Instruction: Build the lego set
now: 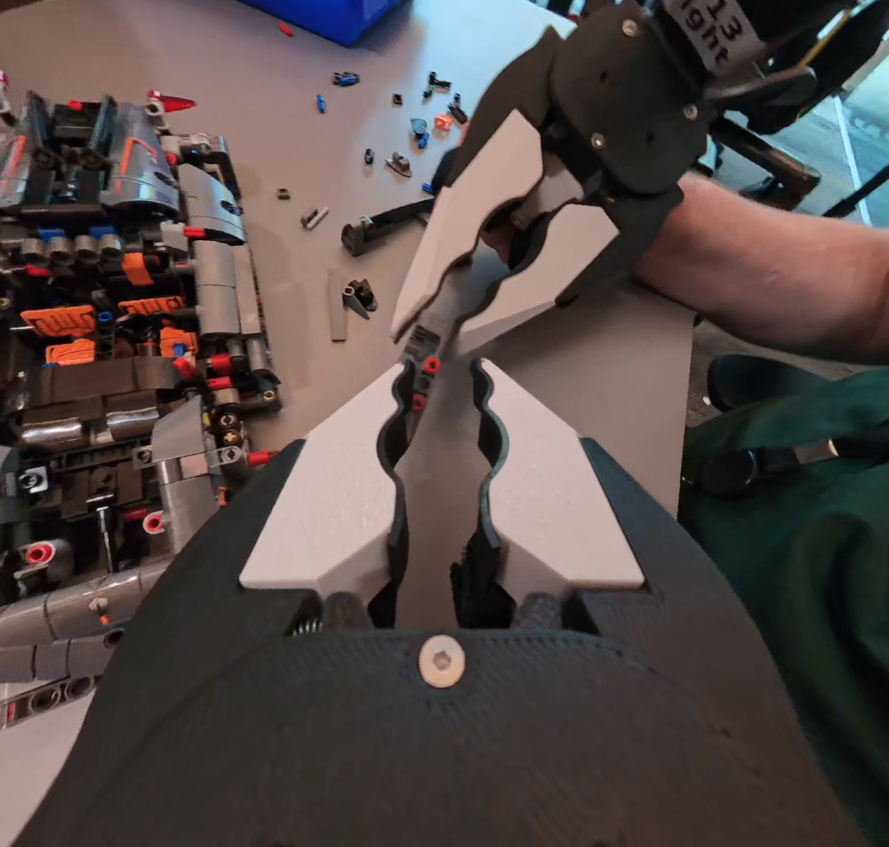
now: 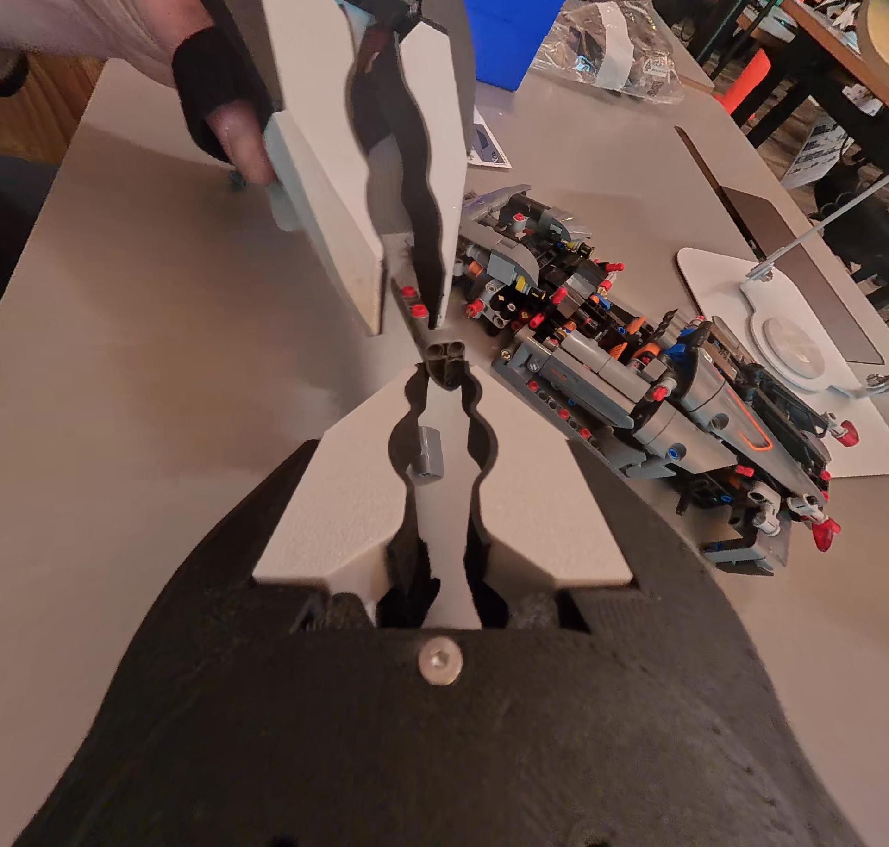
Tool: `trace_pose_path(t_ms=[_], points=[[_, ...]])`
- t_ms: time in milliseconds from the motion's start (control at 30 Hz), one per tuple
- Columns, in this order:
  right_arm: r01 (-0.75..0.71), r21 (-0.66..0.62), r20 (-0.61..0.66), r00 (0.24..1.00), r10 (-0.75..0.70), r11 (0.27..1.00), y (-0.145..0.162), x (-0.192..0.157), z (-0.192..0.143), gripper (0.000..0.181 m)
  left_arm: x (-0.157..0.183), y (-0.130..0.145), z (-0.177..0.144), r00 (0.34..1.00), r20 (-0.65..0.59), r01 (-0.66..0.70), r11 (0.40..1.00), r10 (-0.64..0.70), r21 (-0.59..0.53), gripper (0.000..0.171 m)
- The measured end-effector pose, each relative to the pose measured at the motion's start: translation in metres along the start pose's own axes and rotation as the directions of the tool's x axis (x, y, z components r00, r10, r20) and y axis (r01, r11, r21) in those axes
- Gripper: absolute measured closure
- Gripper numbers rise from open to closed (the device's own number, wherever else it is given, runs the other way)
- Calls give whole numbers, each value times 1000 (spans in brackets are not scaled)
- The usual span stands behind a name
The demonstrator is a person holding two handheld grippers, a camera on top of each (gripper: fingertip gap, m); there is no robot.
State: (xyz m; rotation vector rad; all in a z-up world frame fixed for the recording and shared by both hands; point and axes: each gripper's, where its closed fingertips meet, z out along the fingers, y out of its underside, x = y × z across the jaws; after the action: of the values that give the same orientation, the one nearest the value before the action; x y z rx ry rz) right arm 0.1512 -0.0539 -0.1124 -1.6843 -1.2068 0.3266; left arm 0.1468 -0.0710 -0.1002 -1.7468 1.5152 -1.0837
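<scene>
On the pale grey desk (image 1: pixel 288 117) lies the large, half-built grey, black and orange brick vehicle (image 2: pixel 649 381), well apart from both tools. Between them hangs a slim dark grey beam with red pins (image 1: pixel 423 381). The left tool (image 1: pixel 440 367) looks clenched on one end, the right tool (image 2: pixel 445 372) on the other, meeting nose to nose. Light, stiff plastic, probably slippery; best pinched across its flat sides. A small grey connector (image 2: pixel 428 456) lies beneath.
</scene>
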Motion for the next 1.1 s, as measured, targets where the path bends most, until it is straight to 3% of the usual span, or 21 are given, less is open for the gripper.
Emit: trace_pose_path(t_ms=[67,267,500,600,1100], points=[[-6,-10,11,1000,6,1000,2,-1,0,170,2,4,2,1000,-5,-23,1000,23,-22,143],[-30,26,70,997,28,999,-4,-9,-2,170,0,5,3,993,45,-106,994,108,-35,163],[-57,97,50,997,52,994,-14,-2,-9,161,2,6,-4,991,47,-121,992,123,-47,166],[-41,104,73,997,34,994,-17,-8,-10,170,6,2,-6,991,36,-125,992,126,-26,166],[-103,200,101,991,84,974,-32,-4,-25,172,12,-21,-5,992,24,-126,989,125,82,163]])
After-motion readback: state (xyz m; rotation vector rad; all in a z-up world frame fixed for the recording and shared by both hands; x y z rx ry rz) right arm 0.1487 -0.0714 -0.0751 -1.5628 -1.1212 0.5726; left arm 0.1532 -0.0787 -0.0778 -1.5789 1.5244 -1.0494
